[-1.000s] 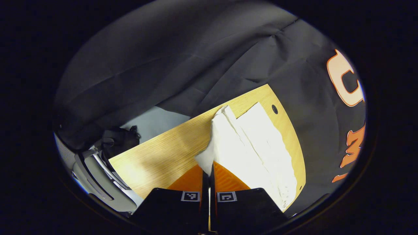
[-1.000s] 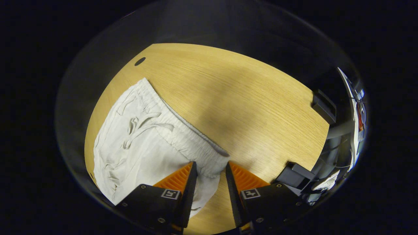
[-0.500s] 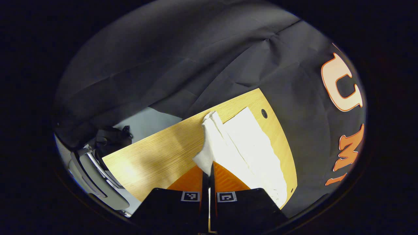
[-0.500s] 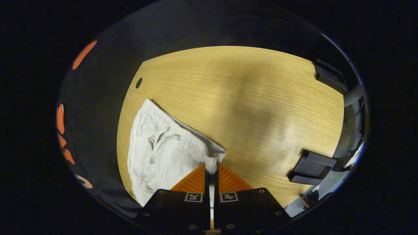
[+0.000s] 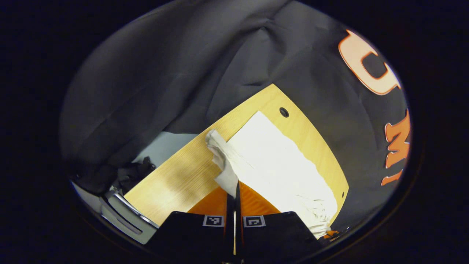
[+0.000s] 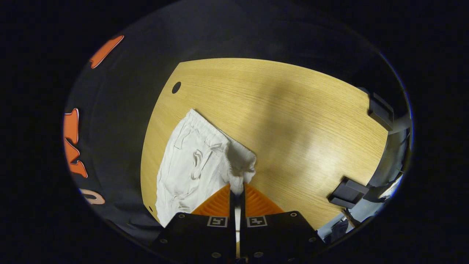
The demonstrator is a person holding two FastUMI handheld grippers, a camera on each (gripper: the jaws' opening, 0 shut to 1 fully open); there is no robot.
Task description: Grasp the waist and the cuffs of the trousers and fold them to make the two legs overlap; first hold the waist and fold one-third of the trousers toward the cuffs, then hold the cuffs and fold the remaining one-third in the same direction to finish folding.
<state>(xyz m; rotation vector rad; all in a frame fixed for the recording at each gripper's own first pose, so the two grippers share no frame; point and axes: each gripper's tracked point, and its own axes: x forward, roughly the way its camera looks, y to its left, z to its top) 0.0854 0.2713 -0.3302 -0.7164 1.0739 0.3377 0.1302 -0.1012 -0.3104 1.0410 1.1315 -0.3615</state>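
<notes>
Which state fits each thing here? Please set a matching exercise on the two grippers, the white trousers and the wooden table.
Things:
1. left gripper
2. right gripper
3. white cotton trousers
4. light wooden table

States:
A. shut on the elastic drawstring waist
B. partly lifted, the rest lying flat
C. shut on a cuff end
D. bears a round hole near its corner

Pairs: 1-C, 2-A, 3-B, 4-D

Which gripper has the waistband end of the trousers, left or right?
The right gripper: it is shut on the gathered waistband, drawstring beside it. The left gripper pinches plain cloth of the trousers with no gathering.
</notes>
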